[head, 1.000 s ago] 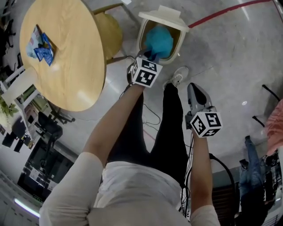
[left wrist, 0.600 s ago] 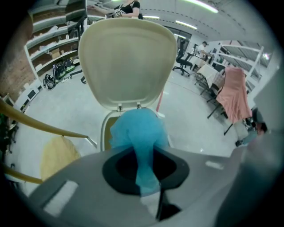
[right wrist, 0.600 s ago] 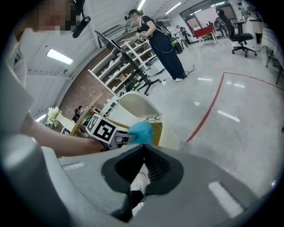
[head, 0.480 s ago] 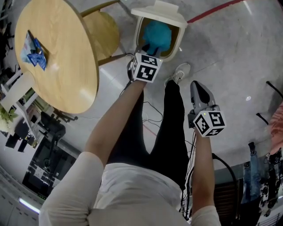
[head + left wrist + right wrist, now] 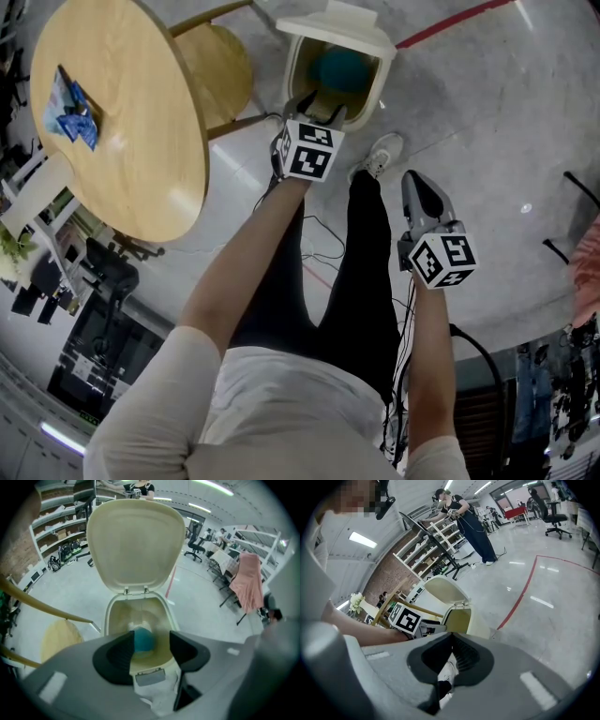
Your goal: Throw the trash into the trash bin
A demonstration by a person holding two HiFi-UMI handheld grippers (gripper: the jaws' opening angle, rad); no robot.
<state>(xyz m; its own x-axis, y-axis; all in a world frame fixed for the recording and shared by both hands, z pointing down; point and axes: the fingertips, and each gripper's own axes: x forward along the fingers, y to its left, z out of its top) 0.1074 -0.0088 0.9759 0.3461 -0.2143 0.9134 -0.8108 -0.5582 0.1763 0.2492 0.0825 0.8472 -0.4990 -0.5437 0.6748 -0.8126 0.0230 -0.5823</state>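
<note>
Left gripper view: left tongs [image 5: 152, 645] apart, just been opening, nothing gripped; blue trash [image 5: 143, 639] is inside the open trash bin [image 5: 110, 616] below; right tongs [image 5: 451, 639] together, empty.

Trash bin [image 5: 379, 82] & its lid [image 5: 136, 541] were cream plastic, smooth, a bit shiny. Teal trash [image 5: 342, 67] inside looked soft & matt, too blurry to say more. Round desk [image 5: 131, 141] was pale wood, smooth w/ a soft shine. Blue wrappers [image 5: 70, 108] on it looked shiny. Floor [image 5: 487, 122] was grey, hard & glossy. Right gripper [image 5: 451, 639] had a grey matt plastic body; its fingers [image 5: 466, 656] were black, matt & ribbed.
</note>
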